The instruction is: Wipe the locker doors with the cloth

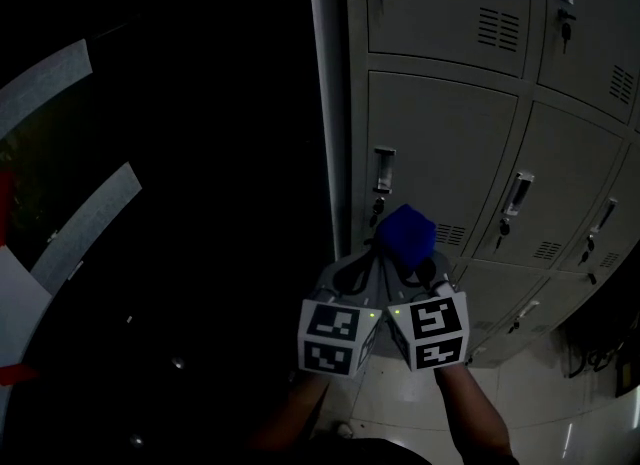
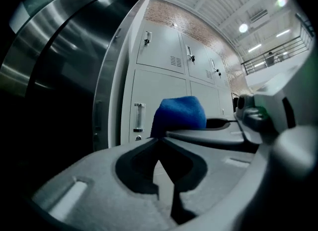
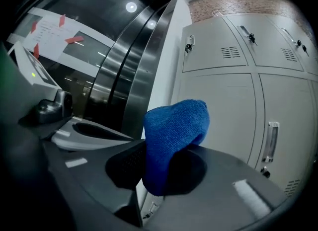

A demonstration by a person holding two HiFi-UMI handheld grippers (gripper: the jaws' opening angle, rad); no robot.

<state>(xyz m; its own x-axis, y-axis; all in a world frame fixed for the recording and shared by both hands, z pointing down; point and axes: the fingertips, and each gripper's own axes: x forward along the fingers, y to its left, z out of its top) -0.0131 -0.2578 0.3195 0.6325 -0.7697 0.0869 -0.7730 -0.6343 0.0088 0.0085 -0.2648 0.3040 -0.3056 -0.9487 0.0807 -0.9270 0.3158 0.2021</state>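
Observation:
A blue cloth [image 1: 405, 236] is bunched between the jaws of my right gripper [image 1: 408, 265], which is shut on it; the right gripper view has the blue cloth [image 3: 171, 135] filling the jaw gap. My left gripper [image 1: 352, 271] sits close beside it on the left, shut with nothing in it. From the left gripper view the cloth [image 2: 180, 113] shows just past the right gripper's jaw. Both point at the grey locker doors [image 1: 440, 143], short of touching them. A door handle with a key [image 1: 383, 181] is just above the cloth.
A dark curved metal wall [image 2: 64, 66] stands left of the lockers, with white paper strips [image 1: 85, 223] on it. More locker doors with handles [image 1: 515, 198] run off to the right. Pale tiled floor [image 1: 540, 423] lies below.

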